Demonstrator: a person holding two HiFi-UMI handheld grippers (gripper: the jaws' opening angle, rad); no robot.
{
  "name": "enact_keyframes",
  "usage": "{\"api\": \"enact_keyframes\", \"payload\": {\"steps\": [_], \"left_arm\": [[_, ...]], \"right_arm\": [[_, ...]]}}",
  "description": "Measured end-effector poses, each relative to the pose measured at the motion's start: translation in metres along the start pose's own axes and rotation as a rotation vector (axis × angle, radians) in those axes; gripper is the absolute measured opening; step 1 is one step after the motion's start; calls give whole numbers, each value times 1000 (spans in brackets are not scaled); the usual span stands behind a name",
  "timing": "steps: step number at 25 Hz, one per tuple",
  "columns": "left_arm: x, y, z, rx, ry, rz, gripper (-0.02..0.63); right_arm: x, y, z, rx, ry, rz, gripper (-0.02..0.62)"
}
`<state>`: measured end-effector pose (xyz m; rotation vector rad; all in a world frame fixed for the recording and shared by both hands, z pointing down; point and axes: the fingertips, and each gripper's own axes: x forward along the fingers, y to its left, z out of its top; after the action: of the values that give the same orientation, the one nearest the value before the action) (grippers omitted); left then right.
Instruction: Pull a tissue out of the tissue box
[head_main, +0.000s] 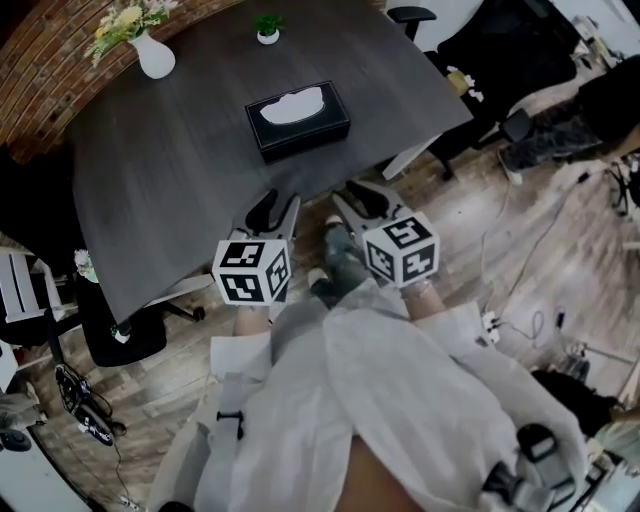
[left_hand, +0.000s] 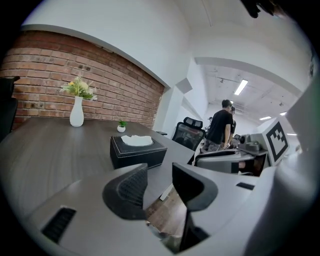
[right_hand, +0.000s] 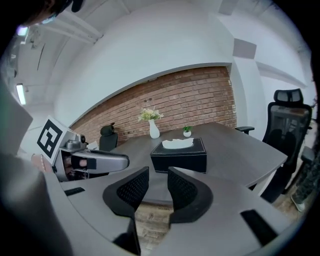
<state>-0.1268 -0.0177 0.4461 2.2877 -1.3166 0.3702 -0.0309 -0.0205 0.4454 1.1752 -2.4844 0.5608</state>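
With fingers spread and empty on the left gripper (head_main: 277, 209) and right gripper (head_main: 355, 199), one should pinch the tissue (head_main: 292, 106) above the box (head_main: 300, 136).

Left tongs (head_main: 276, 212) and right tongs (head_main: 357, 204) held side by side, pointing forward, angled slightly toward each other. Jaws on both apart by a narrow gap, gripping nothing.

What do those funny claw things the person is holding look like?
Both are made of pale grey plastic. The left gripper and the right gripper each carry a white cube with black square markers. Each ends in two curved jaws lined with dark, dimpled pads. The person wears a loose, light-coloured top.
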Motion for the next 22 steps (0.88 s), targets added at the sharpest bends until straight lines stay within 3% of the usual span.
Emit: {"api": "enact_keyframes", "payload": {"steps": [22], "left_arm": [[87, 90, 109, -21, -53, 115, 137]], "right_arm": [[127, -73, 116, -102, -5, 94, 100]]}}
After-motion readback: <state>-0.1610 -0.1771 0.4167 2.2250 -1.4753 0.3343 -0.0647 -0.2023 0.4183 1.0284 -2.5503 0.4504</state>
